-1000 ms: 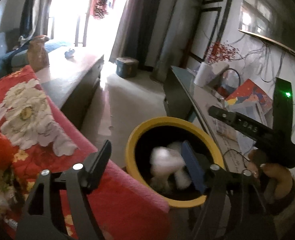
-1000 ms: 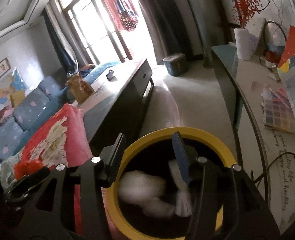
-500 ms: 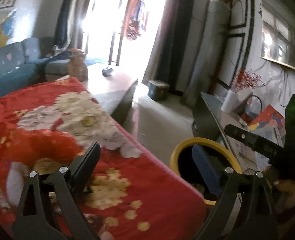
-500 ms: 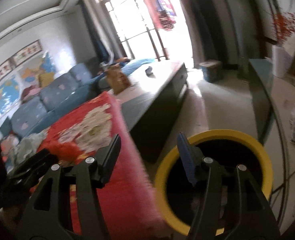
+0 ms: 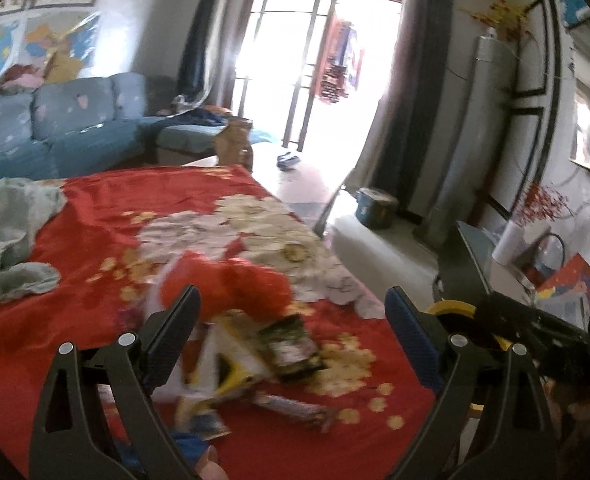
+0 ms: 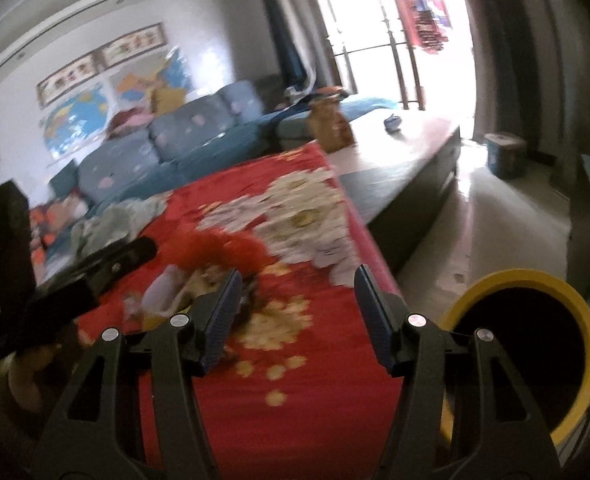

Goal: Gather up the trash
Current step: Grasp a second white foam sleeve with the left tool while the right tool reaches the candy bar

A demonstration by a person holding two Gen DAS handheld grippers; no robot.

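While both grippers stand over the red floral cloth (image 5: pixel 95 216), neither carries anything. The left gripper (image 5: pixel 291 320) has its jaws spread wide, having just been opening, with nothing between them. The right gripper (image 6: pixel 295 300) has jaws parted at a middling gap, empty as well; they too opened within the last second.

The trash lies loose on the cloth: a dark green packet (image 5: pixel 291 346) sits just ahead of and between the left jaws, a yellow-and-white wrapper (image 5: pixel 227 364) beside it toward the left jaw, and a long foil wrapper (image 5: pixel 295 410) nearer the camera. Blur prevents a firm total; three pieces are distinguishable, possibly more. A crumpled red bag (image 5: pixel 231 280) lies just beyond the left jaws.

One yellow-rimmed bin (image 6: pixel 523 344) stands off the cloth's edge, outside the right gripper's right jaw, within easy reach for drops. Judged from this, both grippers are spread ready for the next pick.

One grey-green rag (image 5: pixel 11 236) lies well to the left of the left jaws.
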